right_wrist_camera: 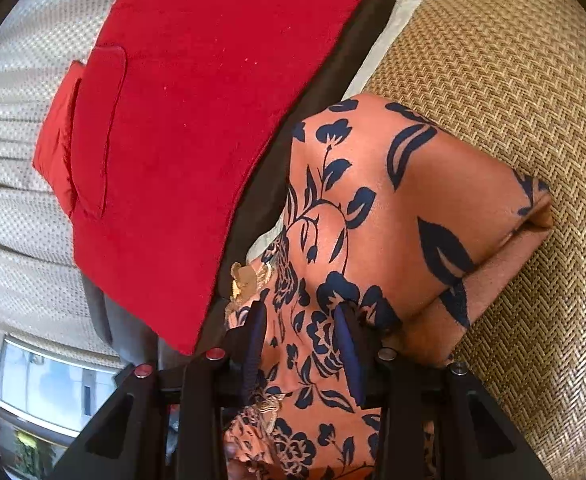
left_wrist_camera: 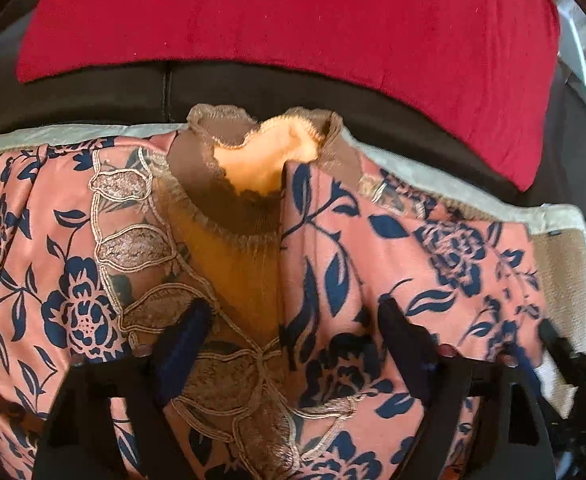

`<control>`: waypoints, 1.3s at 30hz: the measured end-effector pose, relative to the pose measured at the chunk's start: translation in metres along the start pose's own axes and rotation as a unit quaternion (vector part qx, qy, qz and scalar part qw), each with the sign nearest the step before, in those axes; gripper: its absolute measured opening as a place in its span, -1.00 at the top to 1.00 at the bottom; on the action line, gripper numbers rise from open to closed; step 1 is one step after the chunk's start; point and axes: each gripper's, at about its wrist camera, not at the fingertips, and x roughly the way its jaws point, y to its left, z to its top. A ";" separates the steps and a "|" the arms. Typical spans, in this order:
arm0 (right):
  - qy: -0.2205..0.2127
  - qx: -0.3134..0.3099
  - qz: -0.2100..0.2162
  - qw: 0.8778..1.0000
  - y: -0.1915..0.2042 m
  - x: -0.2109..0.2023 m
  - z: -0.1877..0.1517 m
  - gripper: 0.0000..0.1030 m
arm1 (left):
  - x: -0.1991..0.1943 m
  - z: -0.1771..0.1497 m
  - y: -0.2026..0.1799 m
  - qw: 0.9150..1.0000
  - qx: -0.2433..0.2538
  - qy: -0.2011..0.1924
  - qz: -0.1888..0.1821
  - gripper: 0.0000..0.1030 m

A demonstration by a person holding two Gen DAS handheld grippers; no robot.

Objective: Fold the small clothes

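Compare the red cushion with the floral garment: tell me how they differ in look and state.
The plain red velvety cushion has one solid colour; the salmon-pink satin garment with navy flowers is patterned and trimmed with beige lace. The cushion lies flat and untouched; the garment is creased and partly folded, with the left tongs and right tongs on it. Both are soft fabric items resting on the same furniture.
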 end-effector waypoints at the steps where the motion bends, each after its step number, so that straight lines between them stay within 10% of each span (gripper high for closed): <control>1: 0.000 0.003 0.004 1.000 0.000 -0.004 0.002 0.25 | 0.003 0.000 -0.003 1.000 0.005 -0.002 0.007 -0.25; 7: -0.007 0.006 0.007 1.000 -0.001 -0.023 0.010 0.25 | -0.006 0.000 -0.026 0.999 0.046 -0.021 0.011 0.75; 10: -0.014 0.011 0.015 1.000 -0.001 -0.032 0.016 0.25 | -0.022 0.002 -0.029 0.998 0.044 -0.038 0.000 0.88; 16: -0.040 0.004 0.034 0.999 0.003 -0.047 0.025 0.22 | -0.077 0.001 -0.027 0.992 0.068 -0.097 -0.029 0.88; 22: -0.041 -0.018 0.055 0.998 0.015 -0.047 0.025 0.22 | -0.139 -0.009 0.003 0.985 0.096 -0.135 0.048 0.88; 27: -0.033 -0.047 0.073 0.996 0.035 -0.035 0.020 0.22 | -0.153 -0.017 0.060 0.969 0.093 -0.132 0.186 0.88; 33: 0.006 -0.105 0.070 0.992 0.064 -0.009 -0.006 0.22 | -0.147 -0.032 0.116 0.975 0.051 -0.070 0.203 0.83; 39: 0.080 -0.158 0.042 0.983 0.088 0.039 -0.038 0.22 | -0.206 -0.056 0.198 0.967 -0.017 -0.104 0.234 0.14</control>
